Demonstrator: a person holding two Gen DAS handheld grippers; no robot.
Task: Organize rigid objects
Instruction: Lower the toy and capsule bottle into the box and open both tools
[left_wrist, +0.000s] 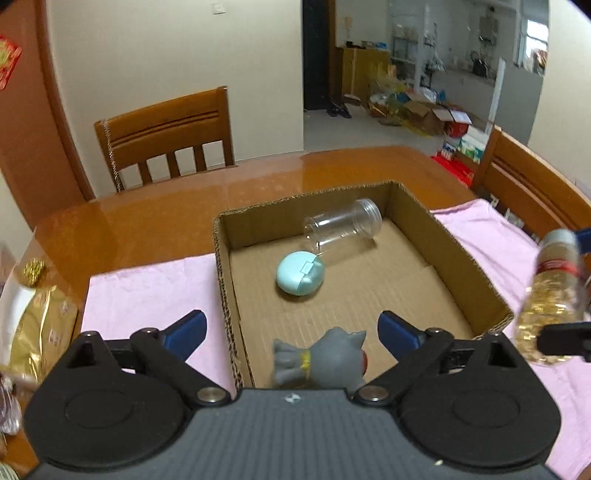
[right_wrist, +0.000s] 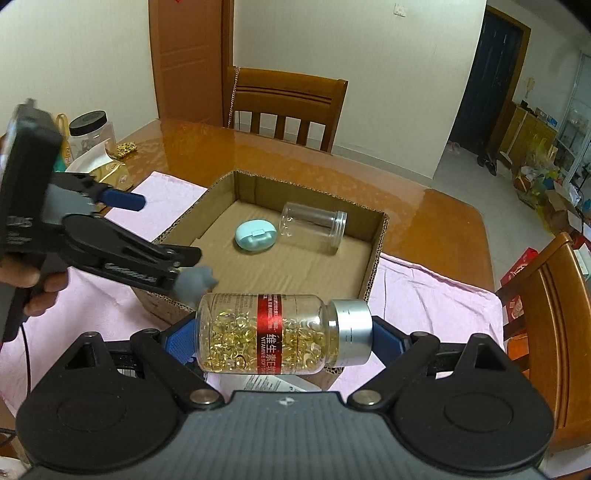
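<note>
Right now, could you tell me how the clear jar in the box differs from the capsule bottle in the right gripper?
The clear jar is empty and has no lid; the capsule bottle is full of golden capsules and wears a silver cap. The jar is bare, while the bottle carries a red label. The jar rests on the floor of the cardboard box; the bottle is clamped end to end in the right gripper. Both are transparent and lie on their sides.

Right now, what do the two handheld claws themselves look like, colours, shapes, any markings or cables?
Both match: black plastic linkage arms on silver pivot bolts, with two round black discs flanking a ribbed grey body that bears a small white mark. The left claw has smooth blue fingertips; the right claw has blue pads with a dotted texture. From the side, the left unit shows a pistol-style handle, embossed lettering and a thin black cable.
</note>
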